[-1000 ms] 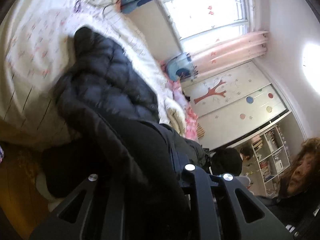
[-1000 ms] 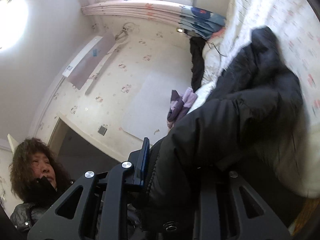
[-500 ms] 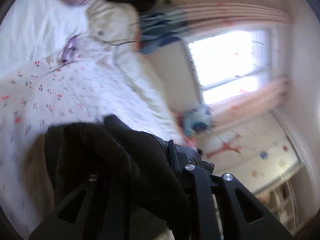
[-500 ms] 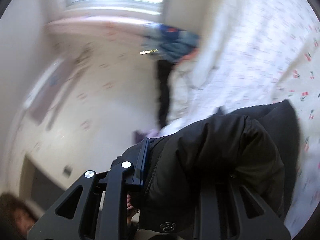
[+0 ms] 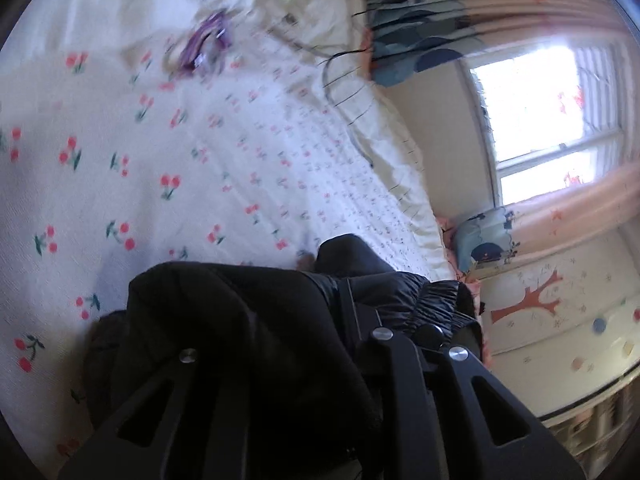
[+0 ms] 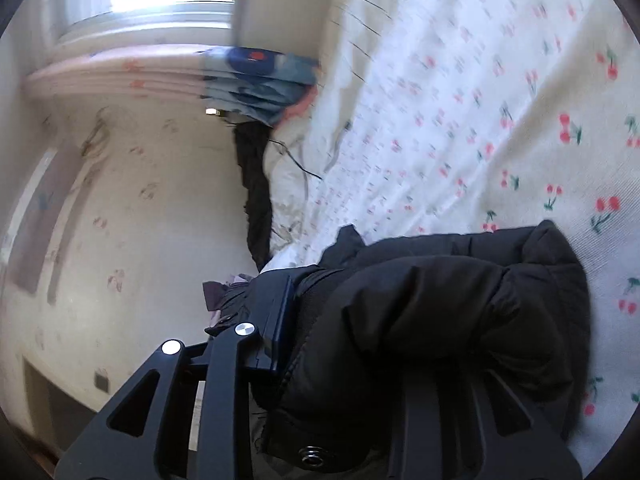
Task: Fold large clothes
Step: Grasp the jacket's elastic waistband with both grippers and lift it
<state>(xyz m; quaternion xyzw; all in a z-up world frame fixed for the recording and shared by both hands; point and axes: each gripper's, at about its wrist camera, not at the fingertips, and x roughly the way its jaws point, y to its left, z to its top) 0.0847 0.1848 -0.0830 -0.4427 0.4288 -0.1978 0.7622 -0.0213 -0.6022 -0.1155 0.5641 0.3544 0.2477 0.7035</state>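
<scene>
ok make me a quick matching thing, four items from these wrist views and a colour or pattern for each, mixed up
Things:
1. puffer jacket
2. bedsheet
3. curtain
4. tree decal on the wardrobe

Descriptions:
A. white with red cherries
B. orange-red
C. black
D. pale pink

Pairs: 1-C, 2-A, 3-D, 4-B

The left gripper and the right gripper are each shut on the puffer jacket.
</scene>
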